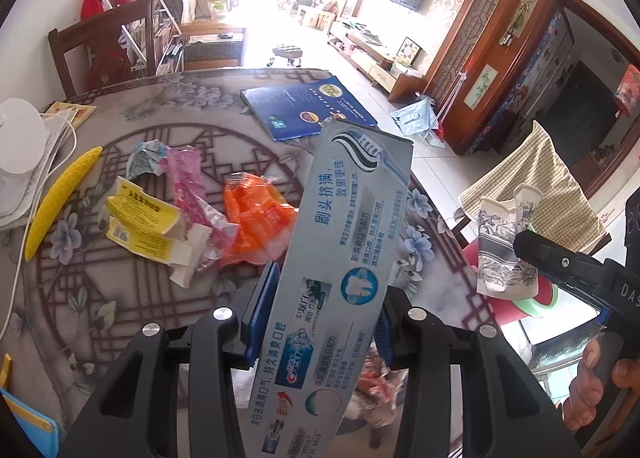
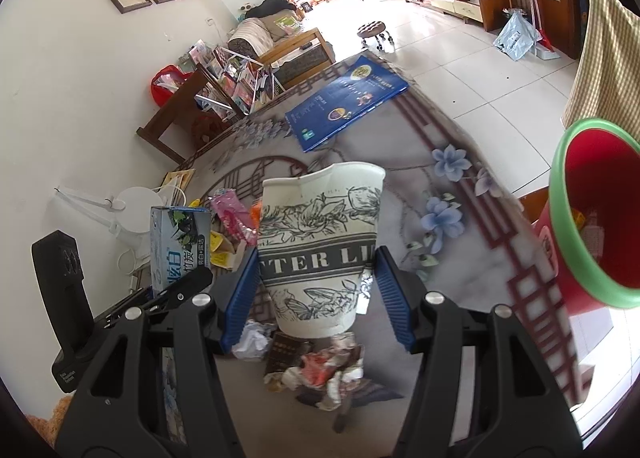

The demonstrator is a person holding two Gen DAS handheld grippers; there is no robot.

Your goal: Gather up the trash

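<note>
Still risky: left gripper [image 1: 320, 322] clamped on box [image 1: 340, 258] at frame centre, right gripper [image 2: 316, 282] squeezing dented cup [image 2: 320, 246] mid-frame, bin [image 2: 592, 213] at right edge, so possibly a crushed, slipping cup or a long box catching the rim.

Both grippers' fingers [image 1: 264, 298] clamped, loaded.

Both wrist views were aimed forward, close above the table [image 1: 160, 298]; the blue book [image 1: 308, 107] [image 2: 346, 99] was shared.
</note>
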